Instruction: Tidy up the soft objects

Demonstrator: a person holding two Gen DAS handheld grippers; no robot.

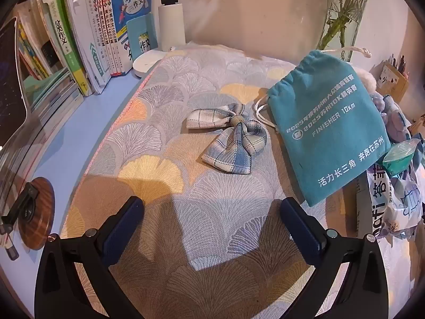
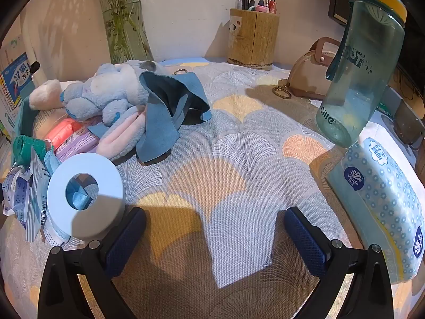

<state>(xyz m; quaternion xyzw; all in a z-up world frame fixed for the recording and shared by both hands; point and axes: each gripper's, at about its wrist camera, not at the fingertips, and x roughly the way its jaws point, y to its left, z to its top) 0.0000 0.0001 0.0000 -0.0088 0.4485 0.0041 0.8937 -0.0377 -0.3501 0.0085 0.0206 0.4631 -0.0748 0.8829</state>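
In the left wrist view a plaid fabric bow [image 1: 229, 137] lies on the patterned mat [image 1: 164, 143], with a teal drawstring pouch [image 1: 328, 125] to its right. My left gripper [image 1: 212, 228] is open and empty, short of the bow. In the right wrist view a blue plush toy [image 2: 106, 93], a blue cloth [image 2: 170, 109] and a roll of tissue [image 2: 86, 194] lie at the left. My right gripper [image 2: 213, 239] is open and empty over bare mat [image 2: 233, 138]. A wrapped tissue pack [image 2: 382, 207] lies at the right.
Books [image 1: 87, 34] stand at the back left with a white lamp base [image 1: 144, 65]. A glass vase [image 2: 123, 18], a wooden pen holder [image 2: 252, 40], a beige purse [image 2: 310, 77] and a green water bottle [image 2: 364, 63] stand along the back and right. Packets [image 2: 69, 135] pile at the left.
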